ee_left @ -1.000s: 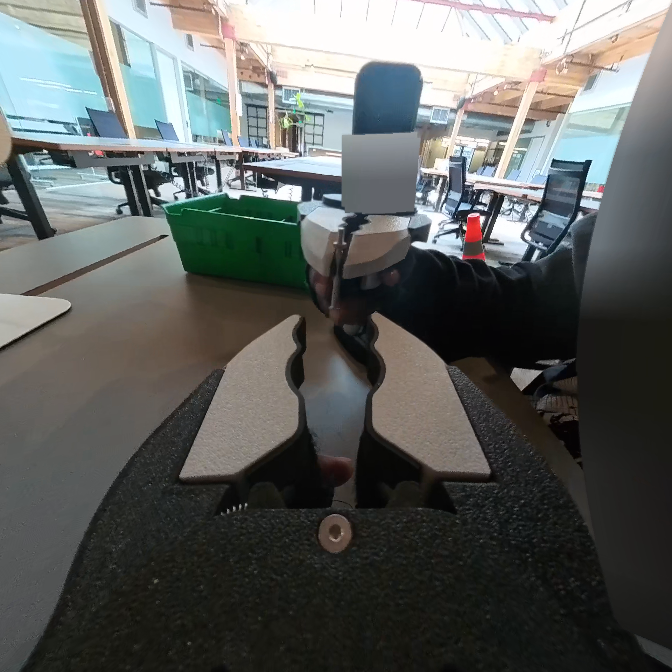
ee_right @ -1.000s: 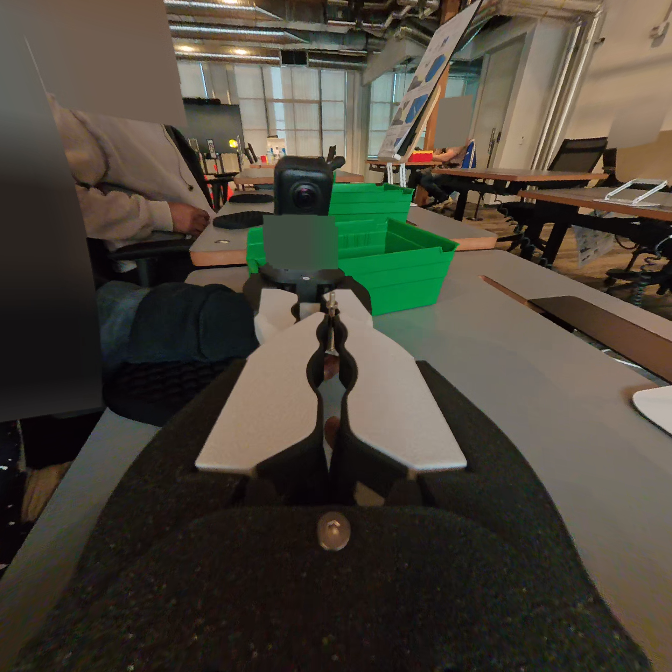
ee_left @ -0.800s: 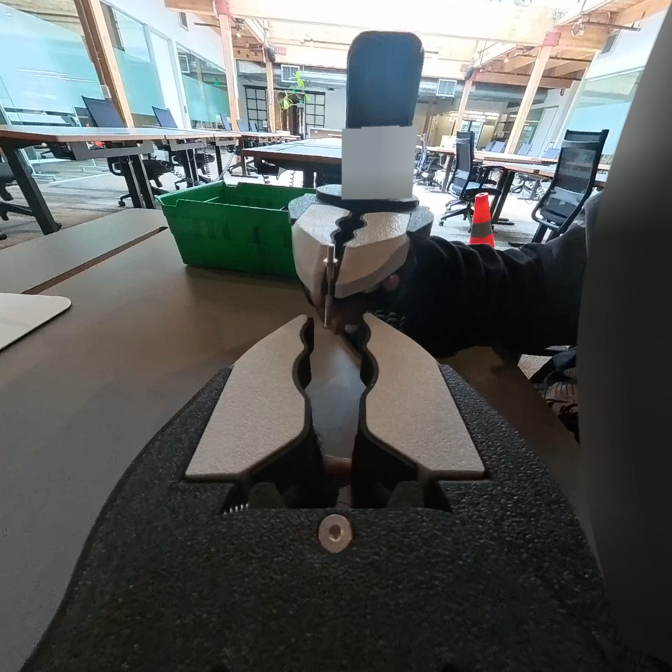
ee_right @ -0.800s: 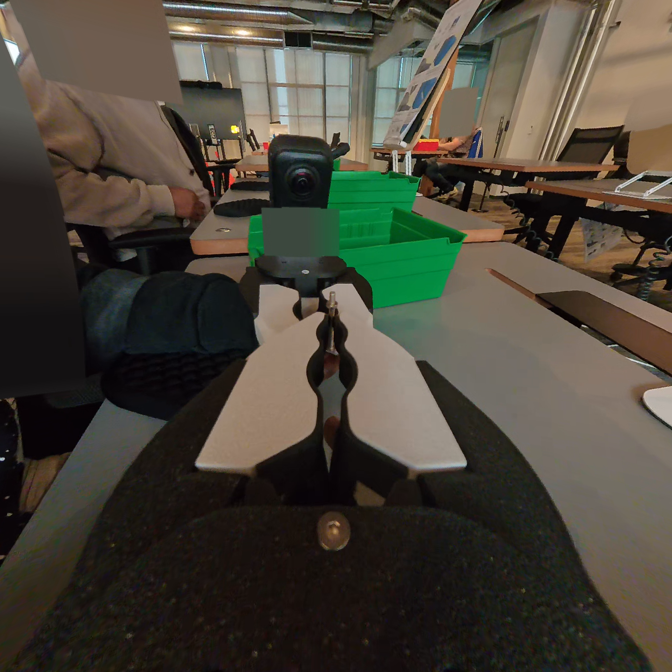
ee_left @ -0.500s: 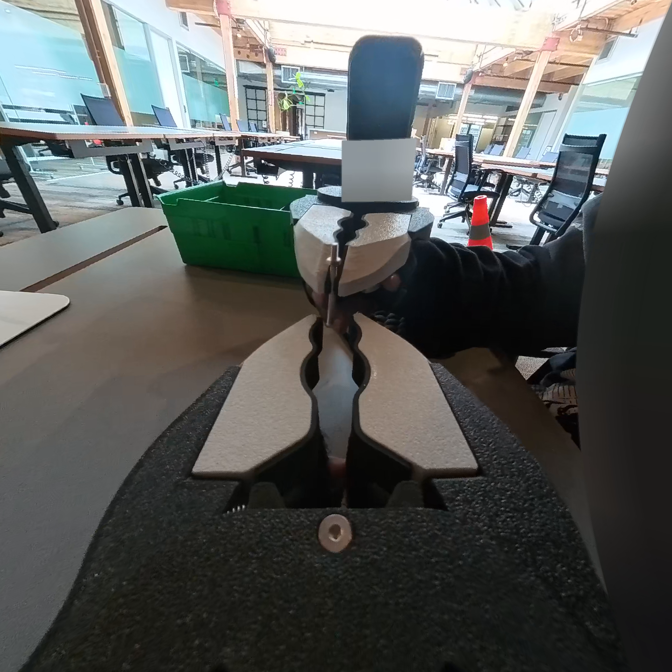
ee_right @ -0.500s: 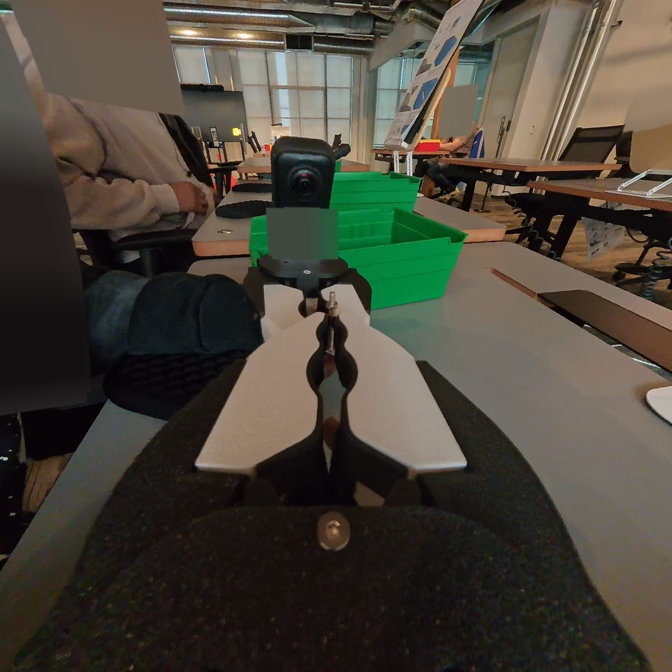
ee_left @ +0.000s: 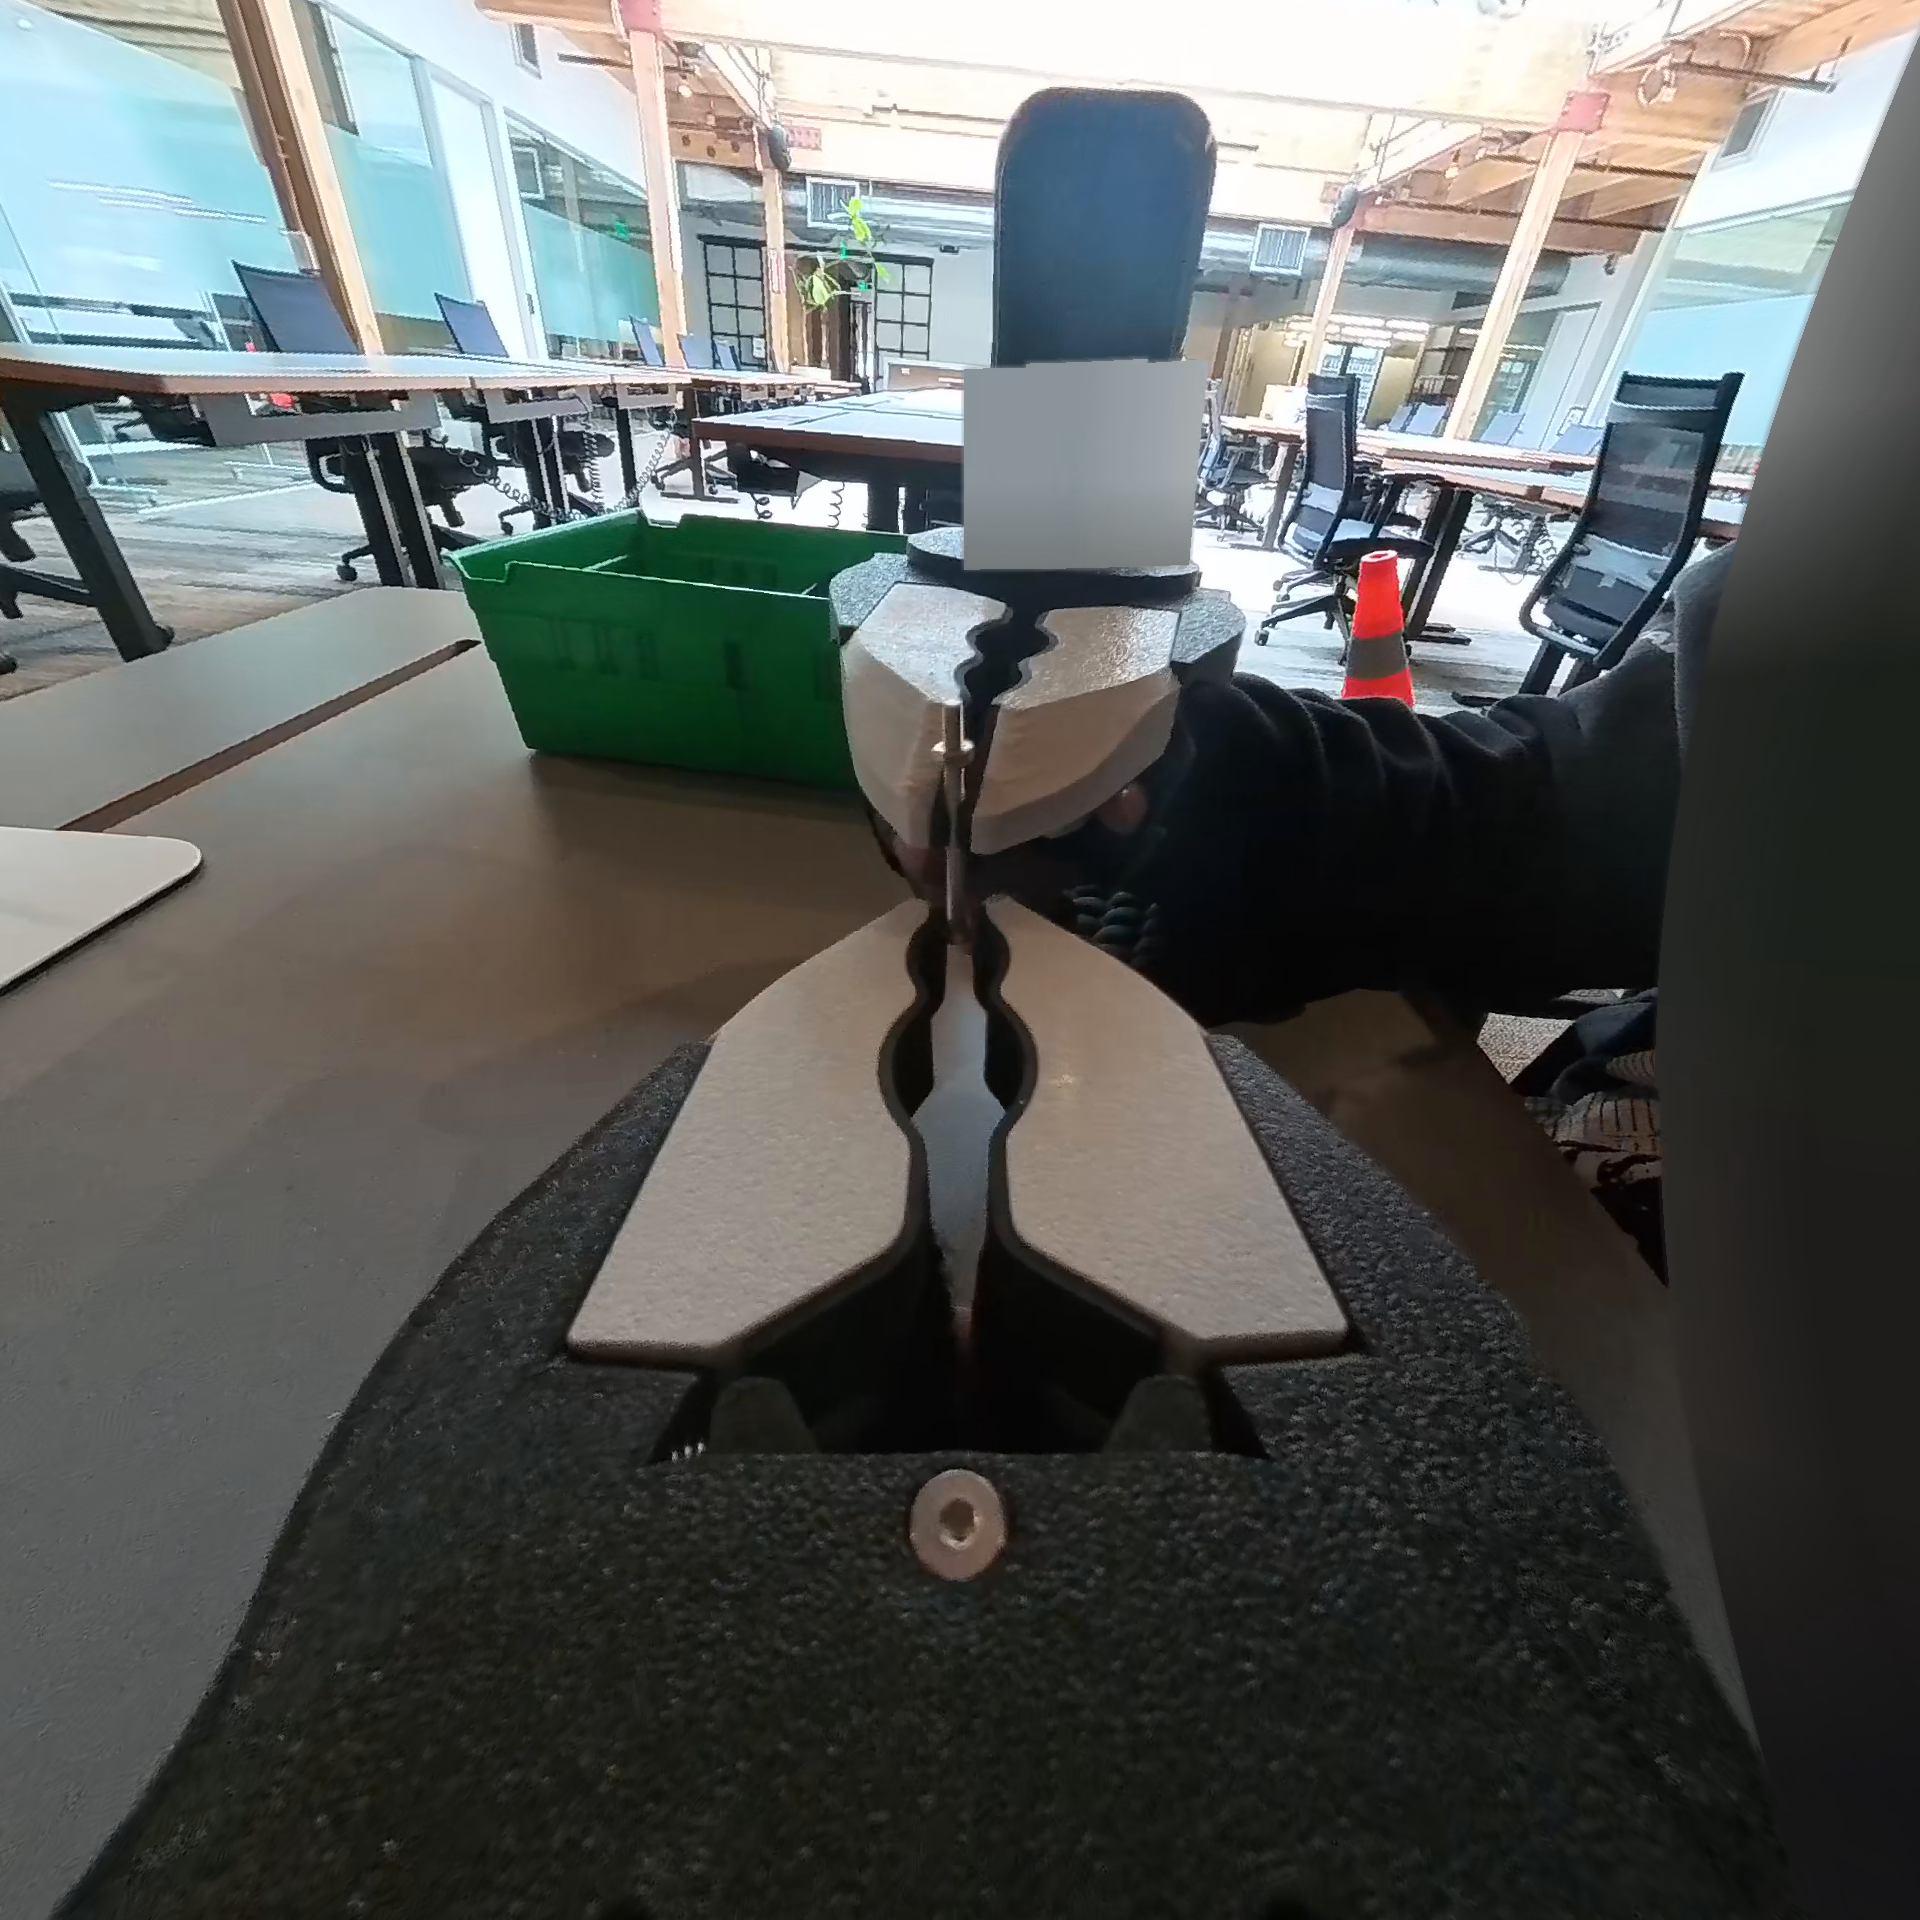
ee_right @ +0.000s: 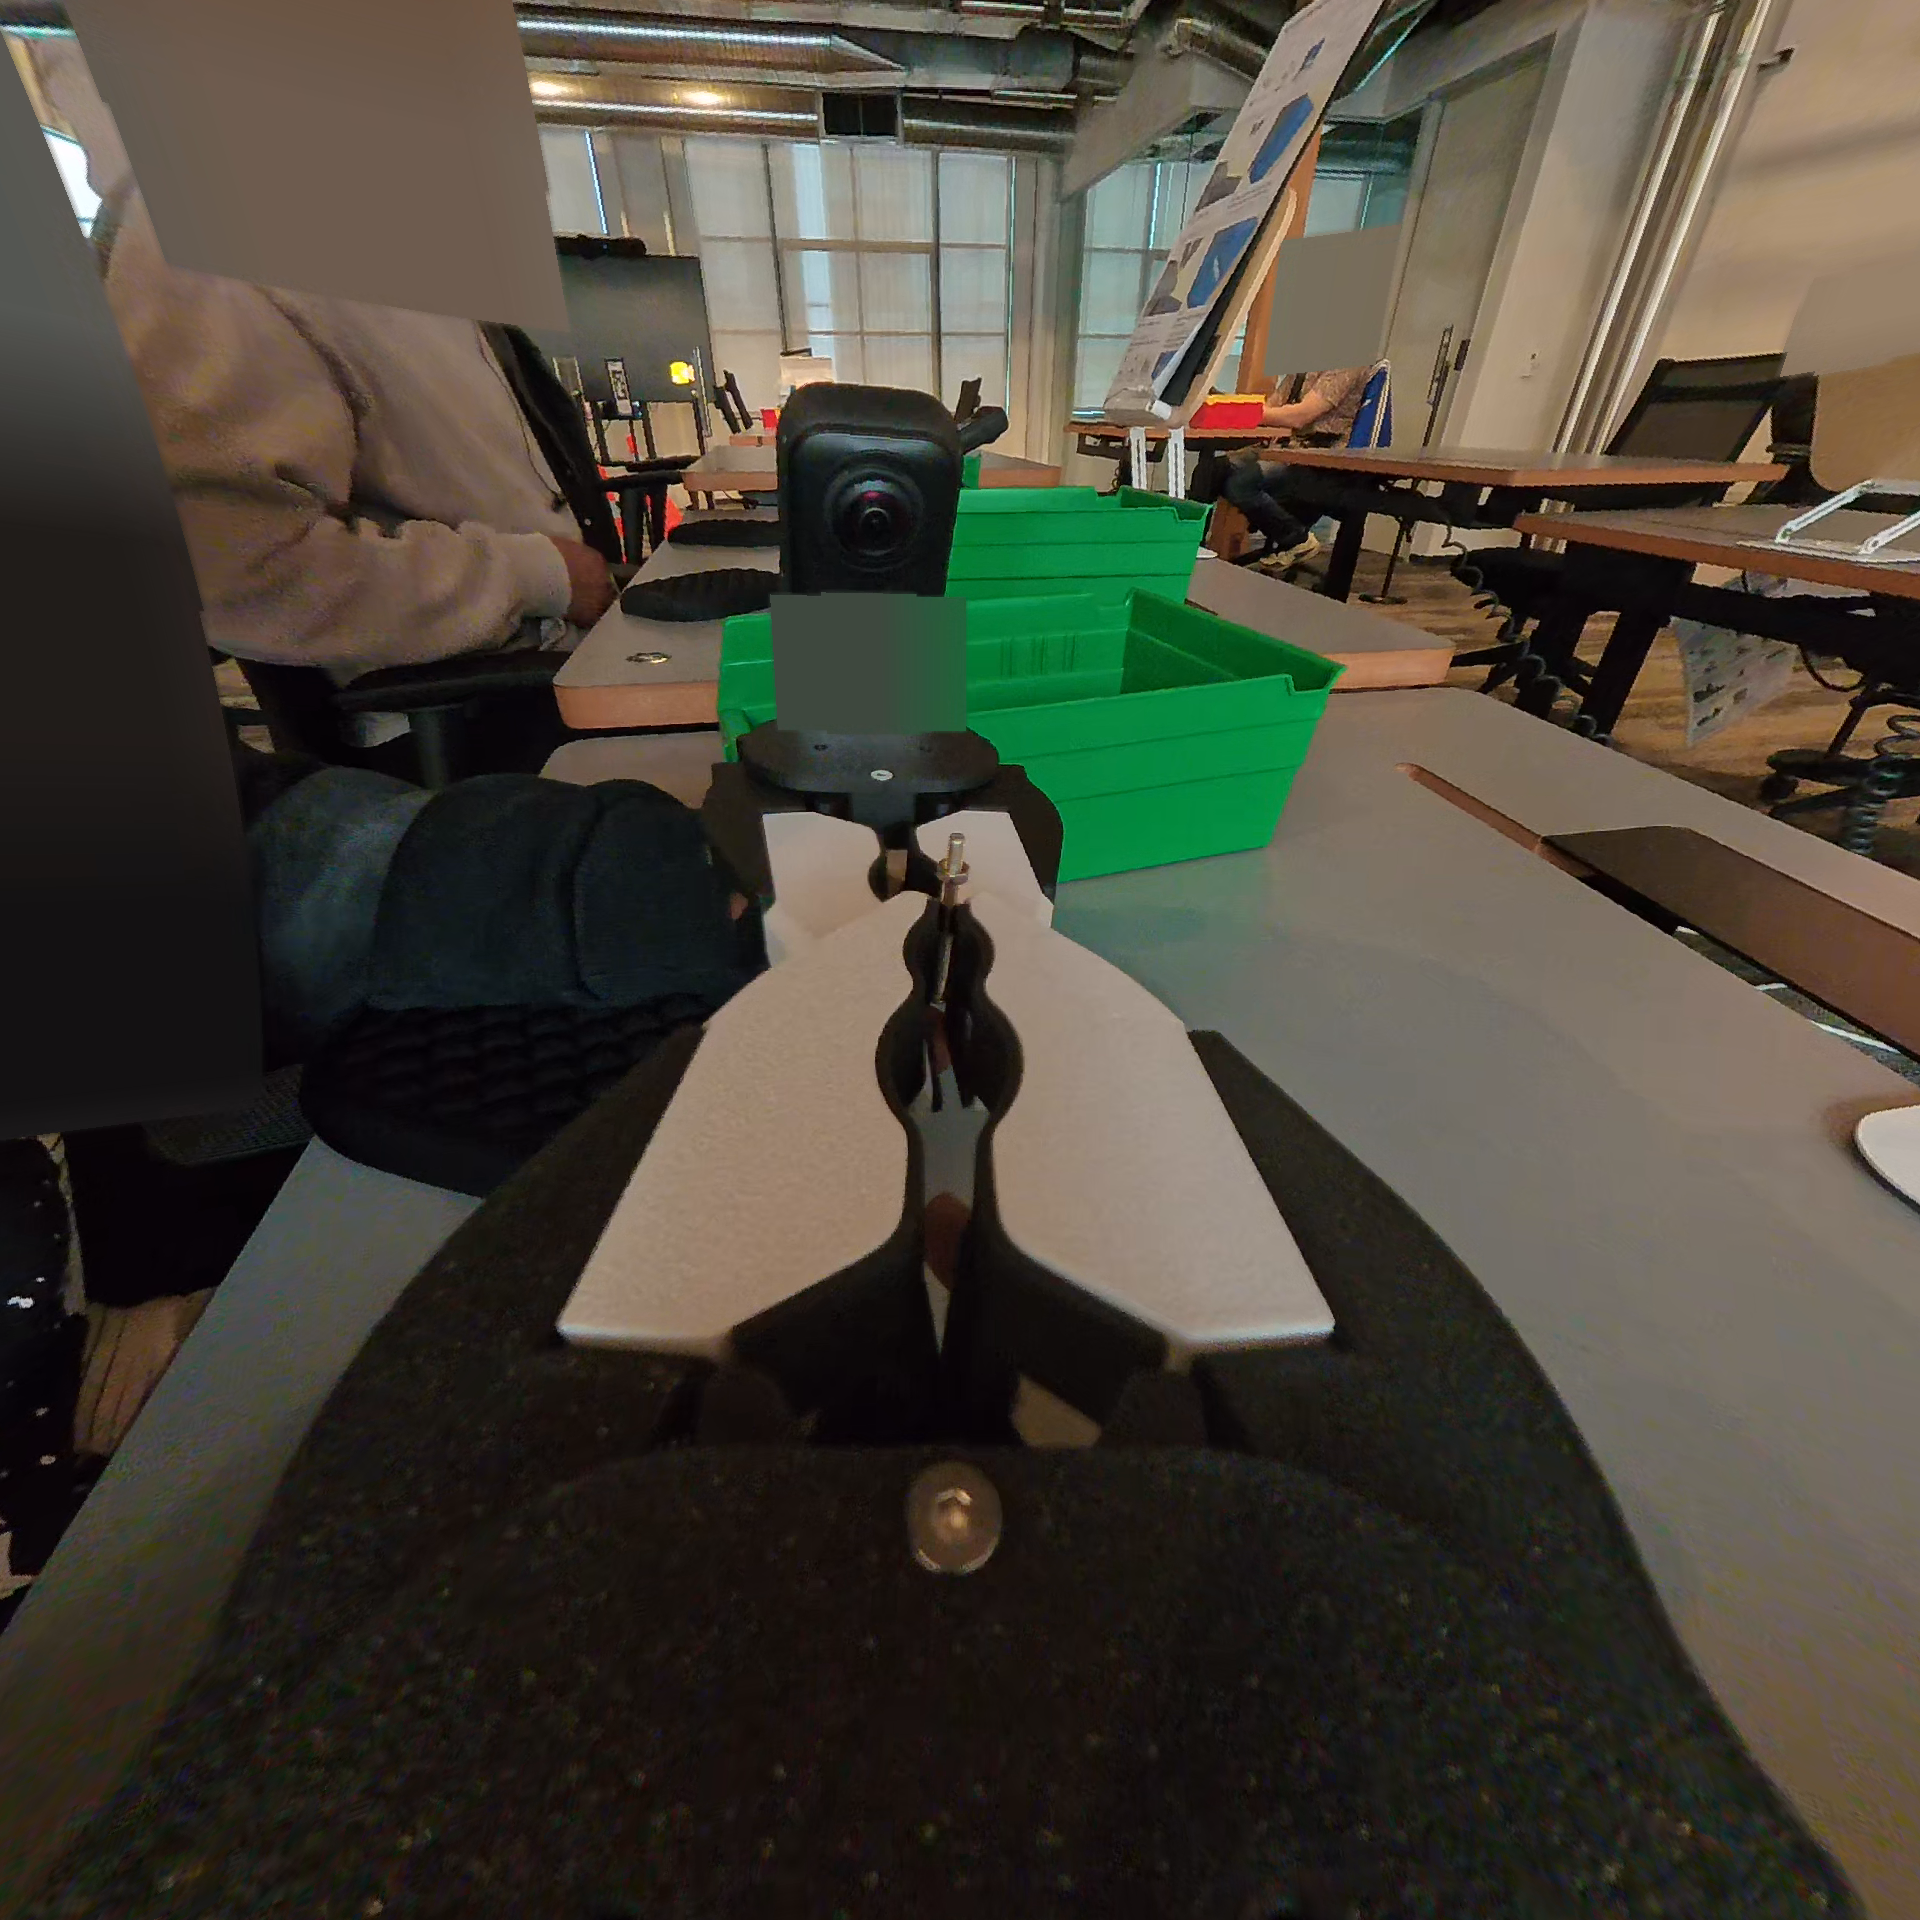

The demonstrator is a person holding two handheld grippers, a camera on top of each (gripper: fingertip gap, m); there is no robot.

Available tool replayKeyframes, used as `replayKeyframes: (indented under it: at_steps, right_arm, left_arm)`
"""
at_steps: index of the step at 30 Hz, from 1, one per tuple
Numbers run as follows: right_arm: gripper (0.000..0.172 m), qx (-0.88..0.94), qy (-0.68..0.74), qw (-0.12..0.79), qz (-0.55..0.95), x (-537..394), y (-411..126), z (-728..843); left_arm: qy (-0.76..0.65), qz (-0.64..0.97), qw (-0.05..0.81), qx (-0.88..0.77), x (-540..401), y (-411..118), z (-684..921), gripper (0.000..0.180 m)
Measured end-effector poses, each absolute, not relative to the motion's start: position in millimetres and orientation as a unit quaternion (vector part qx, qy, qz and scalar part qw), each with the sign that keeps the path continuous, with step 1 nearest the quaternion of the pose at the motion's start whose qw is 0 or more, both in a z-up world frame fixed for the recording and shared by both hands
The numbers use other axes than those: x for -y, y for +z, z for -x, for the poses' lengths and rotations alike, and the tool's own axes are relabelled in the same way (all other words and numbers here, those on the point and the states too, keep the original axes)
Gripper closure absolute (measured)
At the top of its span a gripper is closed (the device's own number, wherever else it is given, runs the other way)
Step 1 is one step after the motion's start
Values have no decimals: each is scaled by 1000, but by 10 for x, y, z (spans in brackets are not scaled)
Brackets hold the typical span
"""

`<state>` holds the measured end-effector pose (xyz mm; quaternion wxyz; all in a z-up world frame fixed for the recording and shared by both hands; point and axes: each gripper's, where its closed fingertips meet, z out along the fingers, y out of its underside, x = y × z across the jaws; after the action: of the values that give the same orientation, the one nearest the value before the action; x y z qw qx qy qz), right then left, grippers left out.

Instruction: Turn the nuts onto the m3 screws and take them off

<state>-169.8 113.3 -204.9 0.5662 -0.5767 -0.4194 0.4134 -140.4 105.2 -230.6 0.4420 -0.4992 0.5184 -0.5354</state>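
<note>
Your right gripper (ee_right: 940, 940) is clamping the screw (ee_right: 943, 935) upright, nut (ee_right: 952, 876) near its top. Your left gripper (ee_left: 953, 928) is pinching the screw's lower end; keep both aligned while turning.

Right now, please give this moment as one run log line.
right hand-held gripper: shut on screw | nut: on screw | left hand-held gripper: closed at screw's lower end

The screw (ee_right: 943, 935) is thin shiny metal, and its nut (ee_right: 953, 879) looks like brass-coloured metal. The fingers (ee_left: 821, 1132) are pale plastic with a fine grainy, matt surface, set in a rough black body. The green bin (ee_right: 1164, 748) is smooth plastic; the table (ee_left: 312, 1039) looks matt and smooth.
</note>
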Motion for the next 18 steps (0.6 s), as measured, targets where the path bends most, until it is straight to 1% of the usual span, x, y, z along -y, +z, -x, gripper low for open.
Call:
replayKeyframes:
  at_steps: [8, 14, 18]
  right_arm:
    - [170, 428, 412, 564, 573, -1108, -2054, 1704]
    - [152, 424, 421, 566, 568, -1117, -2021, 1632]
    - [144, 430, 417, 561, 572, -1131, -2070, 1612]
  left_arm:
    - [-528, 495, 455, -519, -1050, -2316, 1383, 178]
    - [-531, 500, 453, -513, -1076, -2397, 1361, 178]
    - [-555, 496, 448, -496, -1092, -2411, 1371, 178]
